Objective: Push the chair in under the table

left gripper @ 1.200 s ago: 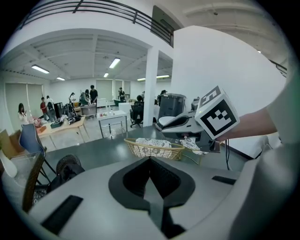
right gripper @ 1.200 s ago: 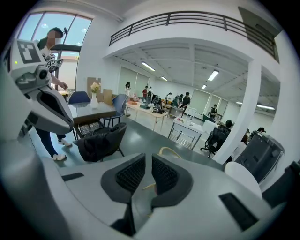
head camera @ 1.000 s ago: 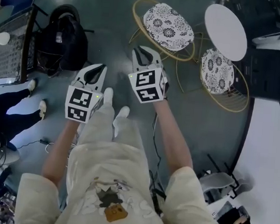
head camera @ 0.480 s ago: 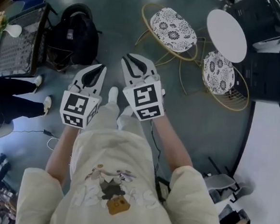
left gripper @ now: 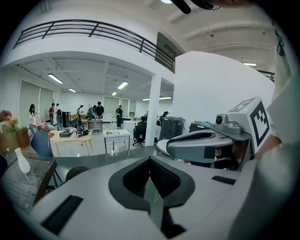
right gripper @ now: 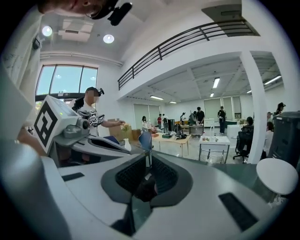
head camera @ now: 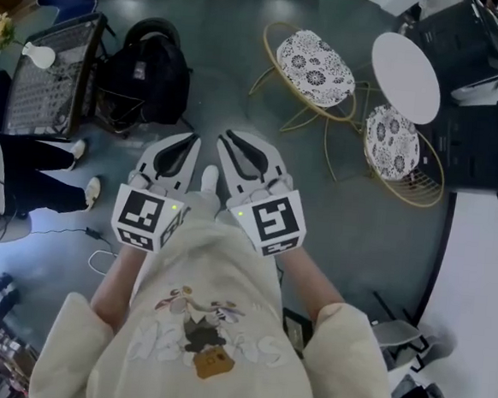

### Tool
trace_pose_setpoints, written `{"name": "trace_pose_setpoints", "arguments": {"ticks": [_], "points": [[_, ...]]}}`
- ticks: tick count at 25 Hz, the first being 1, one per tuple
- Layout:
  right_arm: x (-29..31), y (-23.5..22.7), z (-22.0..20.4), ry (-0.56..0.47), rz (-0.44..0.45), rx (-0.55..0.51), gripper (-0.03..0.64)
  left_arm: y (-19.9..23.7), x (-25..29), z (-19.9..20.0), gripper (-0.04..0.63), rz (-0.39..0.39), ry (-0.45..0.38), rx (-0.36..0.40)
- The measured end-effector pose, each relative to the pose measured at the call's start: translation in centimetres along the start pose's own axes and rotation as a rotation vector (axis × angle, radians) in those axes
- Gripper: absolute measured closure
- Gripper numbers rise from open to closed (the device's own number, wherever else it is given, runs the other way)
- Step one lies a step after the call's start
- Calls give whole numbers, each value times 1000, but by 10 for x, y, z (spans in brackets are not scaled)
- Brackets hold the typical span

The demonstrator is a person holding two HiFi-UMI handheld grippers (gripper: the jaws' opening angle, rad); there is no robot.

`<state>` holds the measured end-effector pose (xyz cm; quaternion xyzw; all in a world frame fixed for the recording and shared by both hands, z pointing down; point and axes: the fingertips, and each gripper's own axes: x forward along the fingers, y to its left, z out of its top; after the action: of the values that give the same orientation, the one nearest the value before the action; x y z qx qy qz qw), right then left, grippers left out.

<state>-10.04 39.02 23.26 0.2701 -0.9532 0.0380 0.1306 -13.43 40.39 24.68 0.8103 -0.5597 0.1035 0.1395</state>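
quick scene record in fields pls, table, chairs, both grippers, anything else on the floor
table: round white table, upper right
chair one: gold wire chair with floral cushion, left of the table, apart from it
chair two: second gold wire chair, close beside the table
left: left gripper shut, empty, touching neither chair
right: right gripper jaws together, just closed slightly, nothing between them
floor: black backpack, upper left

Head view: steeply down onto floor (head camera: 234,55), left gripper (head camera: 188,139) and right gripper (head camera: 236,140) close below; gripper views: near level along own jaws, each catching the other gripper; round table (head camera: 406,77) shared by head and right gripper views.
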Motion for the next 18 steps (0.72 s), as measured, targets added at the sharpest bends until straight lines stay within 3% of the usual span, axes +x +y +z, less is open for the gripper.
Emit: {"name": "trace_pose_setpoints", "arguments": {"ticks": [8,18], "points": [[-5,12,15,-85,-53,50,598,0,-16,7,586,11,-39,-32],[-7,6,13,-84,-103,134,604,1,-17,0,586,-10,-21,-51]]}}
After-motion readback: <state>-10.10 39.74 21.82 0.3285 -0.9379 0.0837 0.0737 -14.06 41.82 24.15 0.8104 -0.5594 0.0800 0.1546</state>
